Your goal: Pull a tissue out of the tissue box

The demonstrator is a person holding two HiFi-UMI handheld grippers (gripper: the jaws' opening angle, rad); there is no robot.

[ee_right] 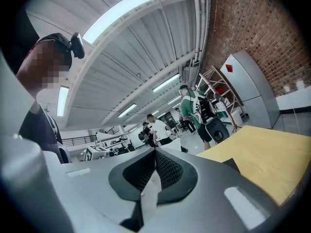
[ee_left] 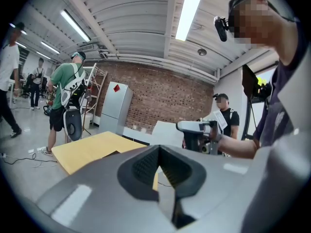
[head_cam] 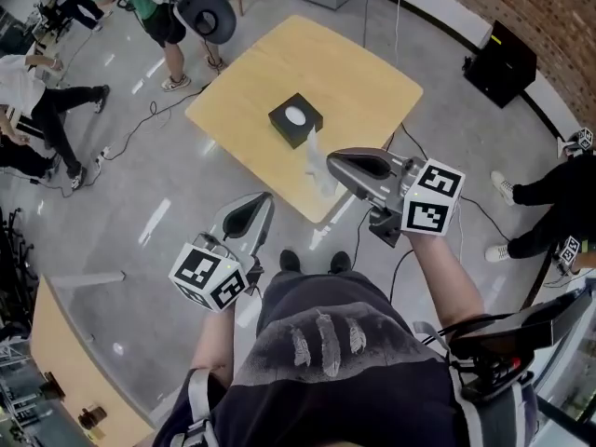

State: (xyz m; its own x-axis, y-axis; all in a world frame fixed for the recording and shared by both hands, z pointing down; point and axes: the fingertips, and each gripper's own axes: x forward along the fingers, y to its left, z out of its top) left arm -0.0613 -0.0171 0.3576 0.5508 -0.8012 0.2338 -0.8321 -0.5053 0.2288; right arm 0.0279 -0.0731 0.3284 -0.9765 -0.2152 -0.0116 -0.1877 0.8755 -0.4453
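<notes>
A black tissue box (head_cam: 295, 120) with a white oval opening sits near the middle of the yellow wooden table (head_cam: 251, 82). My right gripper (head_cam: 332, 162) hovers over the table's near corner, shut on a white tissue (head_cam: 319, 173) that hangs from its tip, clear of the box. In the right gripper view the tissue (ee_right: 149, 184) shows pinched between the meeting jaws of the right gripper (ee_right: 155, 152). My left gripper (head_cam: 267, 198) is held over the floor short of the table. Its jaws meet at the tips in the left gripper view (ee_left: 158, 148), with nothing in them.
Several people stand or sit at the left and far side (head_cam: 158, 7); another stands at the right (head_cam: 549, 194). Cables (head_cam: 140, 119) trail over the grey floor. A black case (head_cam: 500, 63) sits by the brick wall. A second wooden surface (head_cam: 65, 361) lies lower left.
</notes>
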